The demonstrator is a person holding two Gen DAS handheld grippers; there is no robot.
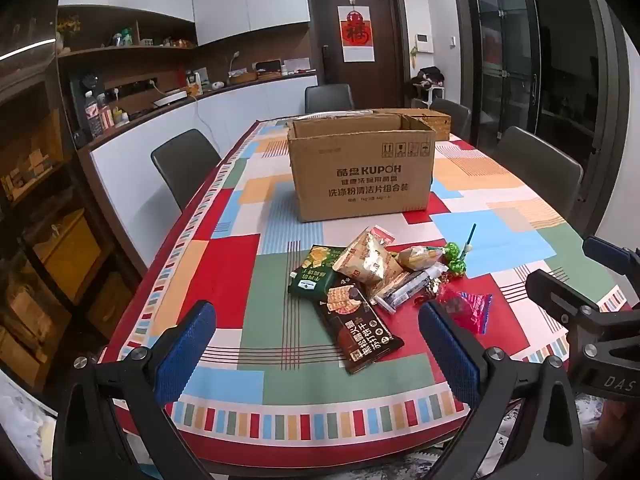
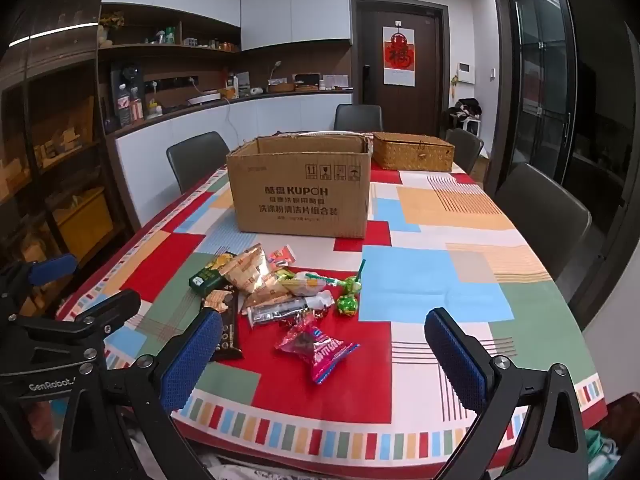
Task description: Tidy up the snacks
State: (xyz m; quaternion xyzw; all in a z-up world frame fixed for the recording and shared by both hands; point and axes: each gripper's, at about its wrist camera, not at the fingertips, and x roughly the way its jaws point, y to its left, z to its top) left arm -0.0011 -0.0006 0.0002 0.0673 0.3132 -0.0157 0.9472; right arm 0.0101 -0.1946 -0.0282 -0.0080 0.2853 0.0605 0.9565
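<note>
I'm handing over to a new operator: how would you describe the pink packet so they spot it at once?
Start at the cardboard box on the tablecloth; the snack pile lies in front of it. The pink packet sits on a red patch at the pile's near edge, closest to the grippers. It is the only bright pink, twist-ended wrapper; its neighbours are brown, gold, green or silver.

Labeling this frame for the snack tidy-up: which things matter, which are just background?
Job:
snack pile
dark cracker packet
pink candy bag
green lollipops
cardboard box, open top

Lying about:
wicker basket behind the box
chairs
tablecloth
counter clutter
</note>
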